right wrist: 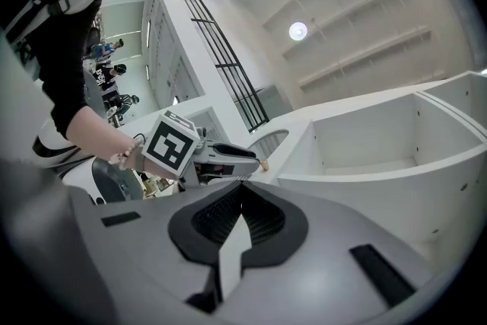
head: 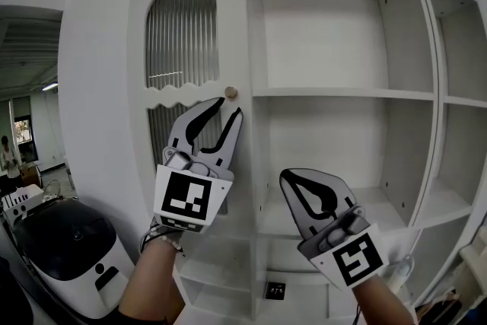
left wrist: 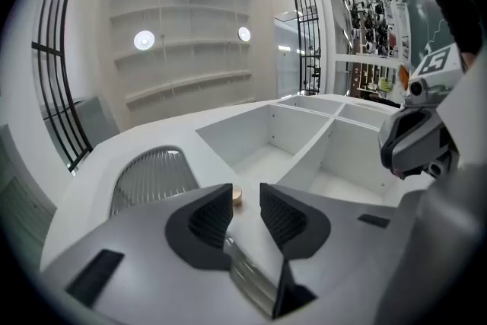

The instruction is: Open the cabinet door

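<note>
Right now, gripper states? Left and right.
Left gripper: open, empty; door knob just beyond its tips, not gripped.
Right gripper: shut, empty.

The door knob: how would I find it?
Find the big white cabinet with open shelves. Its door, on the left, has a ribbed arched window. The knob is the small tan button on that door's right edge; nothing else there is tan.

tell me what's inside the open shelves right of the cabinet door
Bare white shelves and back panels; no items show in the visible compartments. The right gripper covers part of the lower shelf floor, and whatever sits behind the cabinet door is hidden.
</note>
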A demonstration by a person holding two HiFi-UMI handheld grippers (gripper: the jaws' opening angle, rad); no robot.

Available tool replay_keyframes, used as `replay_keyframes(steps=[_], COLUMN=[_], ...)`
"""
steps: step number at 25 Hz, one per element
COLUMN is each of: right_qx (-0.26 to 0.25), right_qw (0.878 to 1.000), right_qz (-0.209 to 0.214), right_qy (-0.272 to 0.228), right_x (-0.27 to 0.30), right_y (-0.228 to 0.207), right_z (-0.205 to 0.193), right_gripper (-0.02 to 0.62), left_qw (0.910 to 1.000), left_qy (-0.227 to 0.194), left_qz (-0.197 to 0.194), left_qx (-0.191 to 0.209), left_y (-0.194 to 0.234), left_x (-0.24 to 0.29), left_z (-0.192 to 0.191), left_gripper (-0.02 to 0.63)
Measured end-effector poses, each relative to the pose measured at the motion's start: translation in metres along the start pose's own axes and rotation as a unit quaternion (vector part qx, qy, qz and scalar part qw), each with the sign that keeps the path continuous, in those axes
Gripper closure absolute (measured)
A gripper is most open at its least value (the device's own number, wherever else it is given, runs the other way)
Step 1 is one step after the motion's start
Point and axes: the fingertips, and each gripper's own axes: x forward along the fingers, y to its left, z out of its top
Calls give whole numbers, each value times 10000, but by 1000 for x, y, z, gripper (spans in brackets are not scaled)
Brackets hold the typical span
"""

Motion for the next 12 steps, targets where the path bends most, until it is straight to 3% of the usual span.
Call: replay_keyframes(steps=[4,12], right_qx=[-26,-51], right_qw=[10000,10000], right_qz=[-15,-17], right_qy=[24,70], right_x=[-2,-6], right_y=[-3,-2], right_z=[0,1], right_gripper=[595,595], left_qw=[9999,9992], left_qy=[92,335], left_qz=[75,190], left_qx=[-34,-128], left_y=[5,15], left_x=[13,30], left_z=[-4,-15], left_gripper=[476,476])
